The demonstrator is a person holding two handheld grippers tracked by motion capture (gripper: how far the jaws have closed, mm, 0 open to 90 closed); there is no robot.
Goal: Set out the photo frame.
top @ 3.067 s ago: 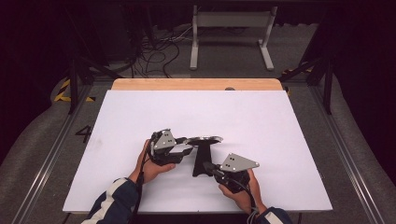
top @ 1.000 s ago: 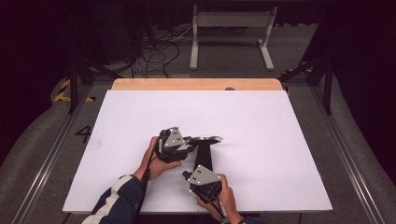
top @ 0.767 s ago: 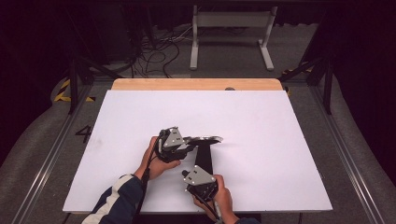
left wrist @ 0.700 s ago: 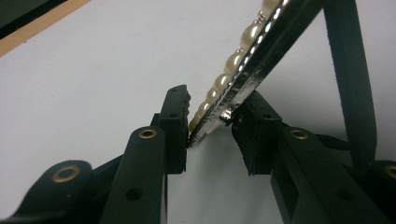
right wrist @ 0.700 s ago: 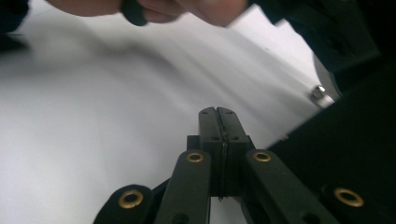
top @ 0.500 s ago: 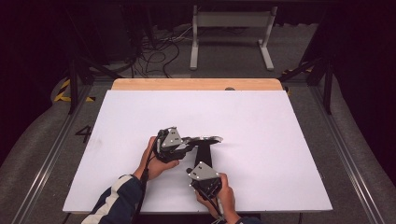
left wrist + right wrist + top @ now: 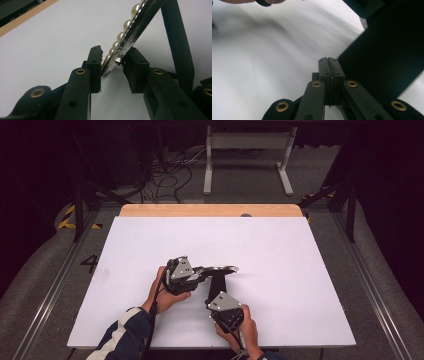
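The right tongs (image 7: 332,60), nearest the person, are pressed together with nothing between them; in the right gripper view their pads meet flat, and the tips sit at the edge of a black upright (image 7: 387,50) just to their right. In the high view the right hand (image 7: 239,329) holds these tongs (image 7: 216,295) low over the white surface (image 7: 310,285), pointing away from the person toward the foot of that black upright (image 7: 218,282).

Just beyond and to the left, the left hand (image 7: 162,292) holds the left tongs (image 7: 200,272), which point to the right. In the left gripper view the left tongs (image 7: 113,65) have a silvery frame (image 7: 132,32) between their jaws: its lower edge touches both pads, the jaws having just been closing on it. The frame runs up and away from the tips at a tilt, with a row of pearl beads (image 7: 123,32) along the side toward the left pad. A black strut (image 7: 178,42) stands behind it to the right.

In the high view the frame (image 7: 220,269) reaches right from the left tongs, lying above the surface over the black upright.
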